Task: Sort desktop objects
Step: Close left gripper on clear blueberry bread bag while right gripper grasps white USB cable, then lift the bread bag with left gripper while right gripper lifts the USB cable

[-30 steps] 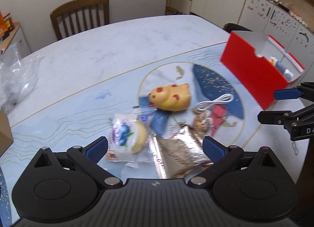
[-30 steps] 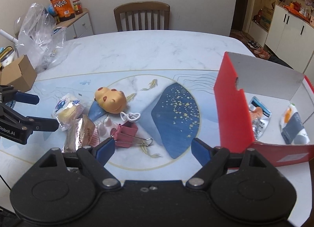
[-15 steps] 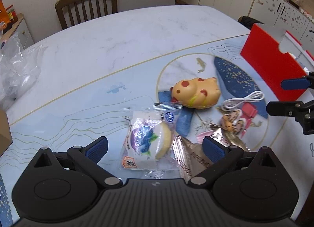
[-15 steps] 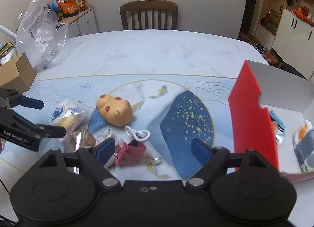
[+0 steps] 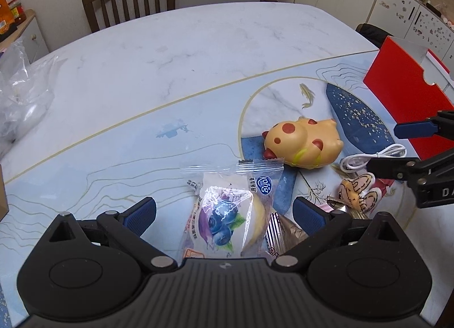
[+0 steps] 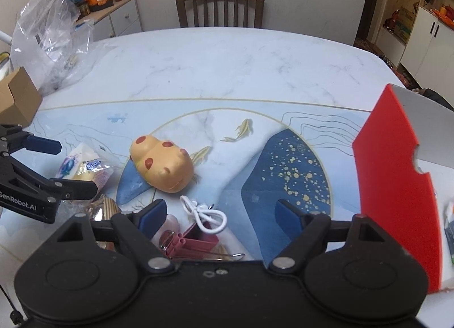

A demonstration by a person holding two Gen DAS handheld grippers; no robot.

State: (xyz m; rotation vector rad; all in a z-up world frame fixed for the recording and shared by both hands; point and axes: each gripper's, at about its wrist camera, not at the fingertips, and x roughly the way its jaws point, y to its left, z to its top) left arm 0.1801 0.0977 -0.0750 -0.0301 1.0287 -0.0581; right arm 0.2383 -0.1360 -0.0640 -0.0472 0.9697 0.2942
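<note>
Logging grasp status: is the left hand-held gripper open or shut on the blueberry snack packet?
Open. The left hand-held gripper has its blue pads spread wide either side of the clear-wrapped blueberry snack packet, not touching it.

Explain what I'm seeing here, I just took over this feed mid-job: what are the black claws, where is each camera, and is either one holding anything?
There is no robot arm. A person holds a two-finger clamp in each hand, with a fisheye camera on each looking forward along its blue-tipped fingers. The left camera shows the left gripper open, its fingers either side of a blueberry bread packet lying on the table, not closed on it. The right camera shows the right gripper open above a pink binder clip and a white cable. Neither holds anything. Each gripper also shows at the edge of the other's view. Also on the table: a yellow spotted toy, a foil packet and, at the right, a red box.
</note>
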